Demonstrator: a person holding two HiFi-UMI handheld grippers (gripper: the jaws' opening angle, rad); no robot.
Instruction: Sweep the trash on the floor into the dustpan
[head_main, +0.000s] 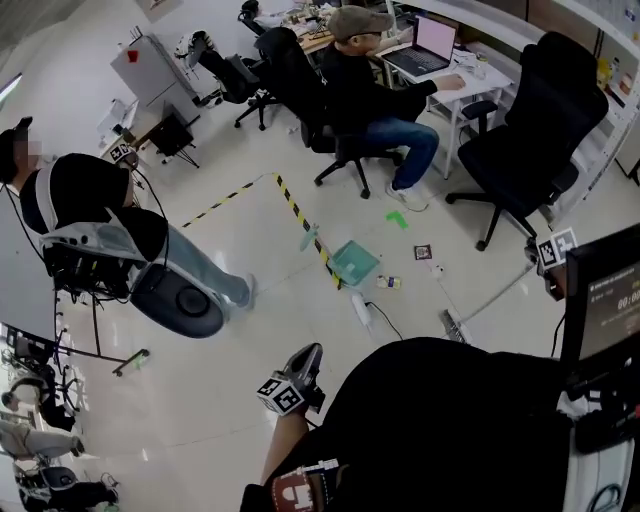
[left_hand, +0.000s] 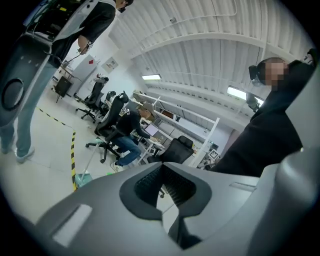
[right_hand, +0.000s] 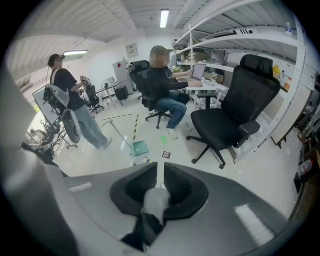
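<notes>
Left tongs (left_hand: 162, 168): pressed together, and we see nothing between them; in the head view they sit low near 6 o'clock, against our black clothing
Right tongs (right_hand: 161, 172): pinching a pale handle (right_hand: 156, 200), which lies in the root of the jaws
Pale handle in the head view: it slants from the right edge near 3 o'clock down to the floor (head_main: 250, 330), towards 5 o'clock
Dustpan (head_main: 355, 263): teal, on the floor just right of the picture's middle, at the near end of the yellow-and-black floor tape (head_main: 297, 213); its long thin stem rises towards 10 o'clock
Trash: all of it lies outside the dustpan
Green scrap (head_main: 397, 218): on the floor at 1 o'clock from the dustpan
Dark packet (head_main: 423, 251): near the dustpan at 3 o'clock
Small yellowish piece (head_main: 388, 283): just beside the dustpan at 4 o'clock
Seated person (head_main: 365, 85): at 12 o'clock, at a desk (head_main: 475, 80) with an open laptop (head_main: 432, 45)
Black chair (head_main: 540, 125): unoccupied, at 2 o'clock
Standing person (head_main: 95, 215): at 9 o'clock, well apart from the dustpan
</notes>
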